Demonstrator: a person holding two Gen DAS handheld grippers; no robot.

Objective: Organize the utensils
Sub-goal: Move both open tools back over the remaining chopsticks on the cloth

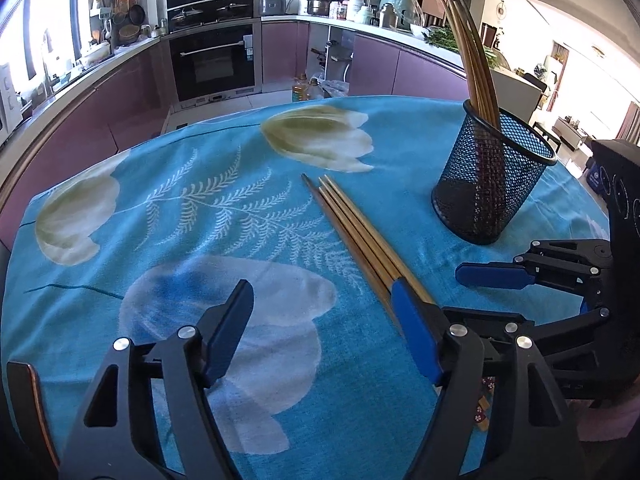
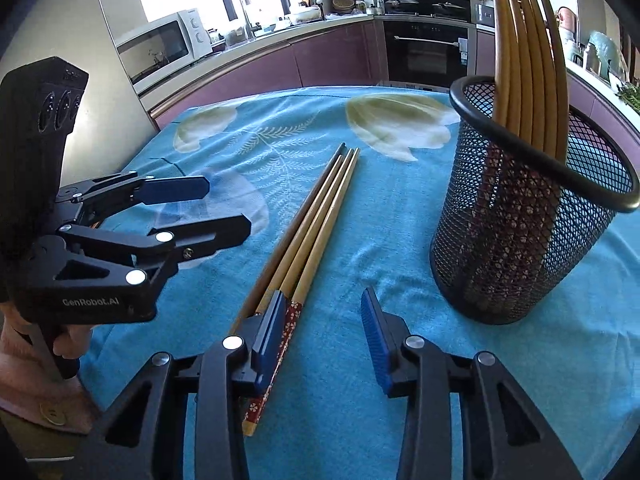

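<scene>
One big blue flowered tablecloth [image 1: 180,240] covers the table. A black mesh cup [image 2: 520,220] stands on it with wooden chopsticks [image 2: 524,60] sticking up inside. Four more chopsticks [image 2: 316,216] lie flat beside the cup. The left gripper [image 1: 320,328] is open, holding nothing. The right gripper [image 2: 326,328] is open too, one finger over the flat chopsticks.

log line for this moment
chopsticks loose on tablecloth | more upright in mesh holder | right tool open | left tool open
</scene>
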